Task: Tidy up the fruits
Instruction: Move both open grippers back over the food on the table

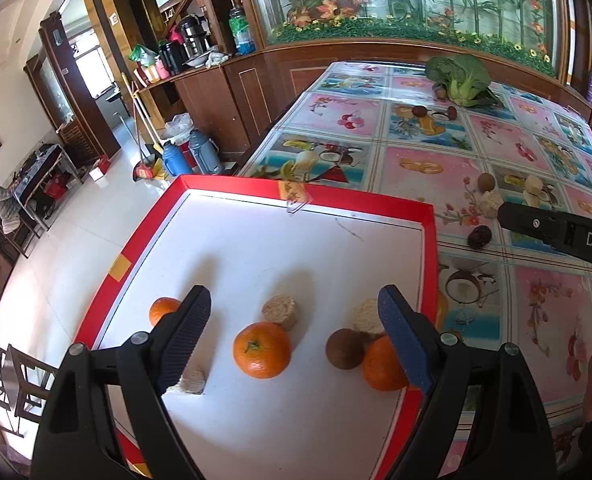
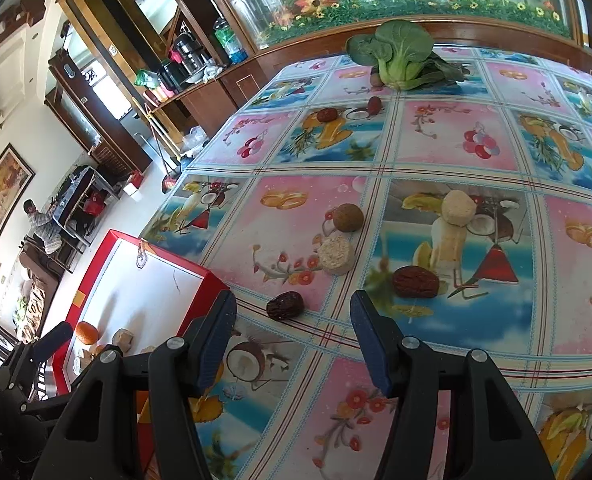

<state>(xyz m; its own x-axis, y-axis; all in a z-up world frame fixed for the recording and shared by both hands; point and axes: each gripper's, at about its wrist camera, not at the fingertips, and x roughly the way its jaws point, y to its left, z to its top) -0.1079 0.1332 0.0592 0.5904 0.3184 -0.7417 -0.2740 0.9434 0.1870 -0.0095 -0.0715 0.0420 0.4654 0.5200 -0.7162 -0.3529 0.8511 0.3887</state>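
Note:
A white tray with a red rim (image 1: 430, 248) holds three oranges, a brown kiwi (image 1: 344, 348) and three pale beige chunks. My left gripper (image 1: 296, 304) hangs open over the tray. The middle orange (image 1: 261, 350) lies below the gap, untouched. My right gripper (image 2: 293, 304) stands open over the tablecloth, nothing in it. A dark date (image 2: 285, 305) lies just beyond its tips, and a second date (image 2: 416, 281) to the right. Farther off are a kiwi (image 2: 348, 218) and two beige chunks (image 2: 336, 254) (image 2: 458, 208).
A bok choy (image 2: 400, 56) and two more dates (image 2: 328, 115) lie at the table's far end. The tray's corner (image 2: 211, 280) sits left of the right gripper. A wooden cabinet and planter wall stand behind the table. The floor drops off left of the tray.

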